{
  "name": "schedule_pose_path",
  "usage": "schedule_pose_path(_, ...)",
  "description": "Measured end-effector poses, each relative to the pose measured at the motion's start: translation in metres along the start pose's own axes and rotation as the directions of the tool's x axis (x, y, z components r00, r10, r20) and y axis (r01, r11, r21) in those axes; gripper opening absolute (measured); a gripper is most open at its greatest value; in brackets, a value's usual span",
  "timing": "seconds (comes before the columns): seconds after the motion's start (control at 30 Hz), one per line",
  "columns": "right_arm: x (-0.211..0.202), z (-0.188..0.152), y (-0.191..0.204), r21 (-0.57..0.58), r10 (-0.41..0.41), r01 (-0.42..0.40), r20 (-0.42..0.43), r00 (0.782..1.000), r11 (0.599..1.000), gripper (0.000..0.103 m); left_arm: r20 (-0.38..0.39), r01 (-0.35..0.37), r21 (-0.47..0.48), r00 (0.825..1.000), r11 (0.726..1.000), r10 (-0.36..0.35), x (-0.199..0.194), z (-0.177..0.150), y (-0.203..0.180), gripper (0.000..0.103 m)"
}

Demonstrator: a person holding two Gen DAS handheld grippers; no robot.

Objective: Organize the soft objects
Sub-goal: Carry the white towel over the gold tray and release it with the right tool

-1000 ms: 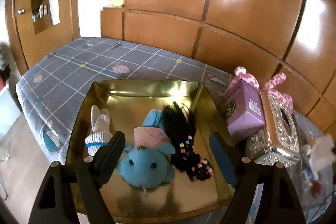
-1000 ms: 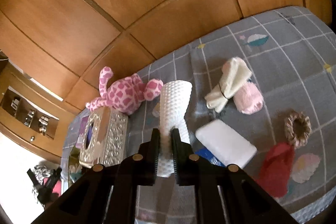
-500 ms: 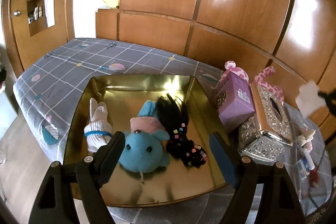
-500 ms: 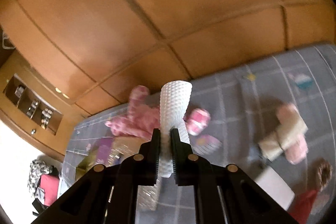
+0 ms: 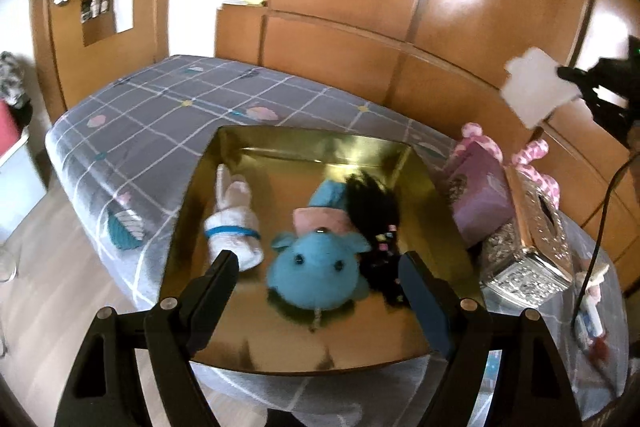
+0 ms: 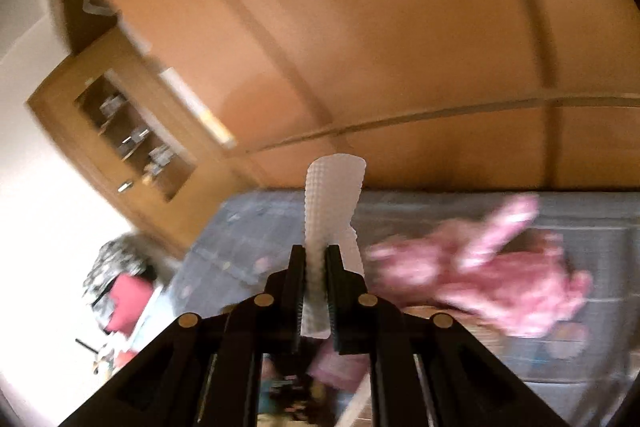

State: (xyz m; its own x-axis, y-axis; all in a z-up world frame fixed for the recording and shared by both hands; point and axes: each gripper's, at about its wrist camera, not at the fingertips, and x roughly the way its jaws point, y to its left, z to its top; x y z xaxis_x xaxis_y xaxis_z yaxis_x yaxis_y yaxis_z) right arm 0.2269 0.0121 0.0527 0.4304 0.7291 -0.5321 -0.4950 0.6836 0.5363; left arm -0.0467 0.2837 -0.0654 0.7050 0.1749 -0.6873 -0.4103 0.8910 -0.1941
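White waffle-textured cloth (image 6: 334, 195) sits pinched between the jaws of our right gripper (image 6: 316, 267), which is clamped tight on its lower part so the free end stands up ahead of the fingers. We carry it in the air above the bed (image 5: 160, 115); from the left wrist view it shows as a pale square (image 5: 536, 91) high at the right, well apart from the gold tray (image 5: 304, 147). Gripping it low down looks meant to let the loose end land first when we set it down. Inside the tray lie a rolled white sock with a blue band (image 5: 234, 223), a blue plush toy (image 5: 316, 271) and a black hair piece with coloured beads (image 5: 376, 219), side by side. Our left gripper (image 5: 316, 267) hangs over the tray's near edge with its jaws wide and nothing between them, probably ready to steady the tray. Right of the tray stand a purple box (image 5: 480, 195) and a silver tissue box (image 5: 536, 239), with a pink spotted plush (image 6: 492, 267) behind them.
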Motion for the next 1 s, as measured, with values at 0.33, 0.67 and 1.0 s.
schedule_pose_path(0.33,0.124,-0.102,0.098,-0.41,-0.223,0.101,-0.261,0.939,0.906,0.009,-0.004,-0.038,-0.062,0.999,0.997,0.038,0.002,-0.001,0.026,0.083)
schedule_pose_path(0.67,0.164,-0.203,0.095,-0.598,-0.372,0.085,-0.375,0.849,0.797,0.021,-0.012,-0.026,-0.05,1.0,0.998,0.026,0.005,-0.003,0.021,0.083)
schedule_pose_path(1.0,0.109,-0.182,0.089,-0.47,-0.253,0.083,-0.311,0.916,0.879,0.043,-0.002,-0.034,-0.023,0.999,0.999,0.034,-0.002,-0.004,0.008,0.083)
